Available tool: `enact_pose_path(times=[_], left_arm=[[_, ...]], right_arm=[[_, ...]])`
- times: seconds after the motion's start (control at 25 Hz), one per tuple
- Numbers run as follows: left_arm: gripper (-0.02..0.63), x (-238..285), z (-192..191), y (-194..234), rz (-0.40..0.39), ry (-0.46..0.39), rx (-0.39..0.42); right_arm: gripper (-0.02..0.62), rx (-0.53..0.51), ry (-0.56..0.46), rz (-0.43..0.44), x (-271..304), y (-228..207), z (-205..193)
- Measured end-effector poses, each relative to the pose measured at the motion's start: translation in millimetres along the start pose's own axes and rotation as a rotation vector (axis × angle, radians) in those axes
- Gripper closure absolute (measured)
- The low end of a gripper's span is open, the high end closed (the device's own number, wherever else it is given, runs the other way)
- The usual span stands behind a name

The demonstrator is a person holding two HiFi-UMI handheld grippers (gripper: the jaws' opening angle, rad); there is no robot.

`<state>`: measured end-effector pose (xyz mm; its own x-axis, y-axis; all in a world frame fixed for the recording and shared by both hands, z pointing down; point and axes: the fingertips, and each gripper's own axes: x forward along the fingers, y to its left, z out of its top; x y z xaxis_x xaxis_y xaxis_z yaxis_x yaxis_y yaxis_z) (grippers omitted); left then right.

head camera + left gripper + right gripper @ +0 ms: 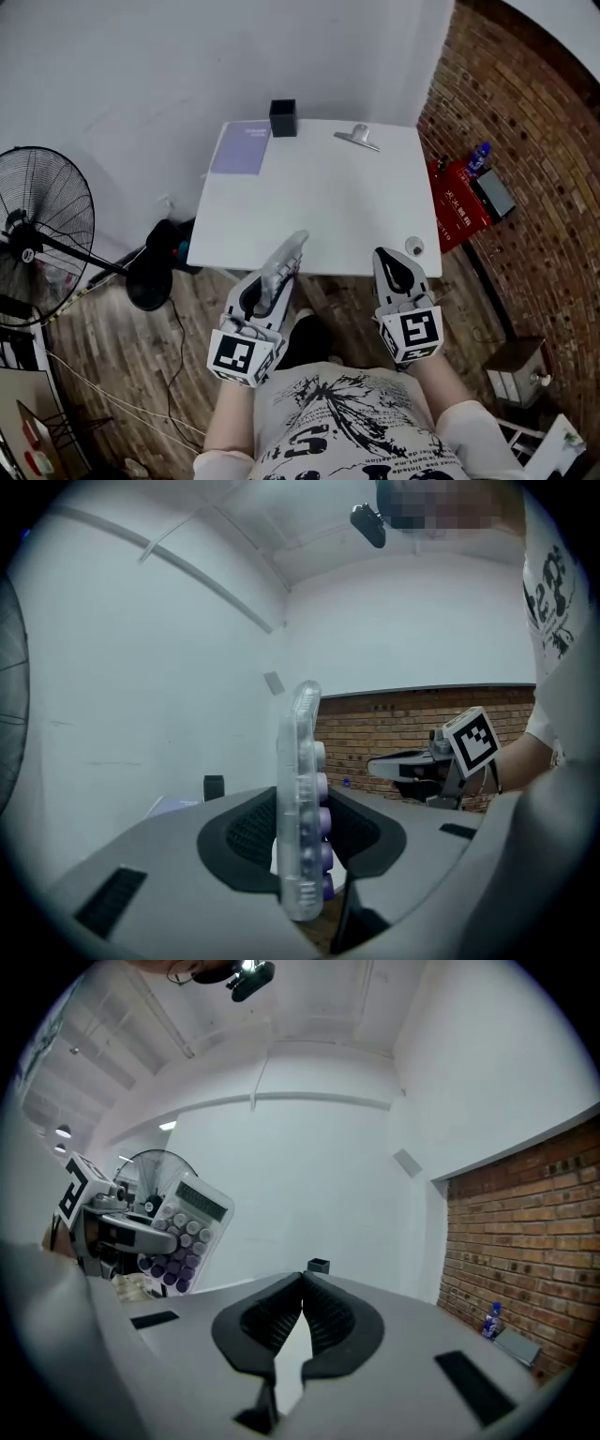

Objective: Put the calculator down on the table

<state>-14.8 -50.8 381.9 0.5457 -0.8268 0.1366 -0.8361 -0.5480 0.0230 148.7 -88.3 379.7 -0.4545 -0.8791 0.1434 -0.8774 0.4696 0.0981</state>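
Note:
The calculator [286,261], clear-cased with purple and grey keys, stands on edge between the jaws of my left gripper [270,289], which is shut on it. It hangs over the near left edge of the white table [347,202]. In the left gripper view the calculator [302,808] is upright and edge-on, its keys facing right. In the right gripper view the calculator [180,1230] faces the camera at the left. My right gripper [397,266] hovers over the near right edge, its jaws [302,1290] shut with nothing between them.
A purple notebook [241,147], a black box [282,117] and a metal clip [357,137] lie along the table's far side. A small round object [413,247] sits at the near right corner. A fan [42,234] stands left; a red box [459,202] and bottle [478,157] lie on the floor by the brick wall at the right.

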Motion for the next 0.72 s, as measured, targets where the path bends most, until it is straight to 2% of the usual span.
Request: enact_pose_path(times=[0.2,0.44,0.72], left_arm=[[0.465,69,-7,56,-0.020,0.025,-0.022],[0.465,154,-22,121,-0.060,0.101,-0.073],[0.465,236,-74,164,-0.137,0.227,-0.151]], right_arm=[[0.580,0.017,0.022,-0.024,70,-28,-8],[0.580,0.044,0.050,-0.084,158,-64,-8],[0.580,0.085,0.134,-0.097,238,-87,-45]])
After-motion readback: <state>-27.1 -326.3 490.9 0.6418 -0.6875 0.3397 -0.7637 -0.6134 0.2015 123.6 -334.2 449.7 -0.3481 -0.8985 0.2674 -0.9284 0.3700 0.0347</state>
